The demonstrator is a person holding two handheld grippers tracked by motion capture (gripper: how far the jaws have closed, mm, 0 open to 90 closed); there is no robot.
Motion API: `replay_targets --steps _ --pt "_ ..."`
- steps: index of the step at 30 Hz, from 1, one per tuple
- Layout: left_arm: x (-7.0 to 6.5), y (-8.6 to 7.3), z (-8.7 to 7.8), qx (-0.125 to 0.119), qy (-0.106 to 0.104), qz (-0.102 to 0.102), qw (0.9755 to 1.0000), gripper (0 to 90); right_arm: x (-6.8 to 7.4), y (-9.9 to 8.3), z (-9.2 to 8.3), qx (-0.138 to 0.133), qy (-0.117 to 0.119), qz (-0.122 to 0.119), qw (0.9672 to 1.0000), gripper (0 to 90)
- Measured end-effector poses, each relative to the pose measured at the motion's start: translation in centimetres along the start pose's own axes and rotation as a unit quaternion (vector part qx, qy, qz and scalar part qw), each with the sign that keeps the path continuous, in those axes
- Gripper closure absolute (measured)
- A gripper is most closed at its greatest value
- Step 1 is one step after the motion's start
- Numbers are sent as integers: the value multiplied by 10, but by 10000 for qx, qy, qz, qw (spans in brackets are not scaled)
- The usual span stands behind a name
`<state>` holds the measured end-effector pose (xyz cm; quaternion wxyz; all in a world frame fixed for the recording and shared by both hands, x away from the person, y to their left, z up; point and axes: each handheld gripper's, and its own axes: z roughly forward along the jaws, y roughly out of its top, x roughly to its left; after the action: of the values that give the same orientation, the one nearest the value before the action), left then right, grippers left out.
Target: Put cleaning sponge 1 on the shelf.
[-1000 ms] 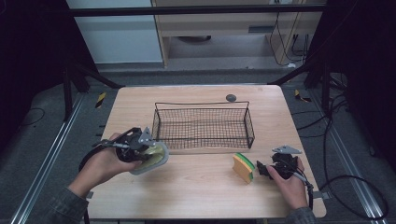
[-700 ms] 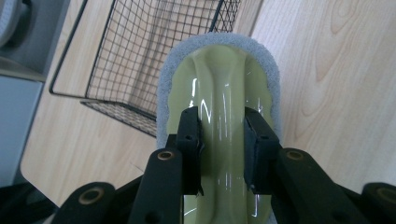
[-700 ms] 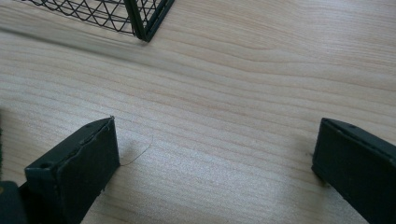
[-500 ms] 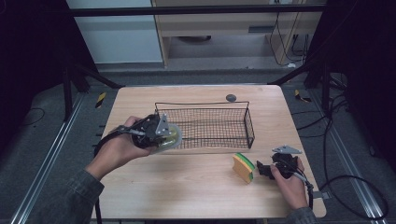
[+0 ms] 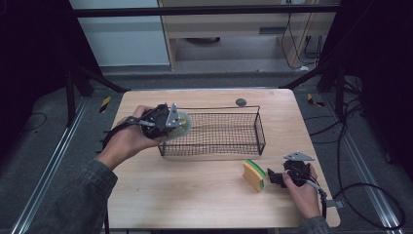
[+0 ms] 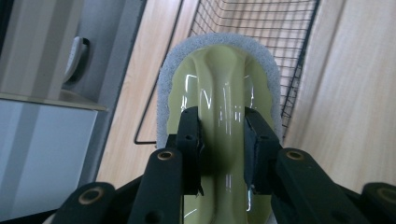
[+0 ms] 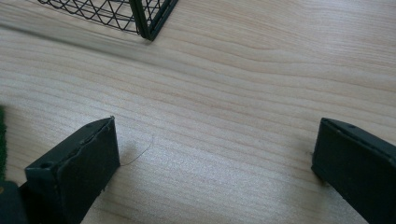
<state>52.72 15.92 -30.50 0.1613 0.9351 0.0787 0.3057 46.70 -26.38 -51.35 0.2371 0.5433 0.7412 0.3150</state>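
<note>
A pale yellow-green scrubber (image 5: 182, 125) with a grey pad around its edge hangs over the left end of the black wire basket (image 5: 214, 146). My left gripper (image 5: 171, 122) is shut on it. In the left gripper view the jaws (image 6: 220, 126) clamp the raised middle ridge of the scrubber (image 6: 219, 70), with the basket (image 6: 261, 18) beyond it. My right gripper (image 5: 273, 176) rests low at the table's front right, open, its jaws (image 7: 215, 154) wide apart over bare wood. A yellow and green sponge (image 5: 254, 174) stands on edge just left of it.
The wooden table (image 5: 195, 204) has bare room in front of the basket. A small dark round thing (image 5: 240, 102) lies behind the basket near the far edge. A basket corner (image 7: 149, 14) shows in the right gripper view. Cables trail on the floor at the right.
My left hand has carried the scrubber up and away from the table's front left to the basket's left end. The right hand and the sponge have stayed put.
</note>
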Motion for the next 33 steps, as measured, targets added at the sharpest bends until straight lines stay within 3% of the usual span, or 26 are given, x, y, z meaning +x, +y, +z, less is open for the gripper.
replay_targets --steps 5,19,33 --pt "5 4 7 5 169 153 9997 709 0 0 0 -5 23 -12 10000 9" --pt "8 7 21 -143 175 242 9995 708 0 0 0 -3 45 -48 10000 10" --pt "14 10 28 -156 309 431 9985 708 1 0 0 2 50 -53 10000 10"
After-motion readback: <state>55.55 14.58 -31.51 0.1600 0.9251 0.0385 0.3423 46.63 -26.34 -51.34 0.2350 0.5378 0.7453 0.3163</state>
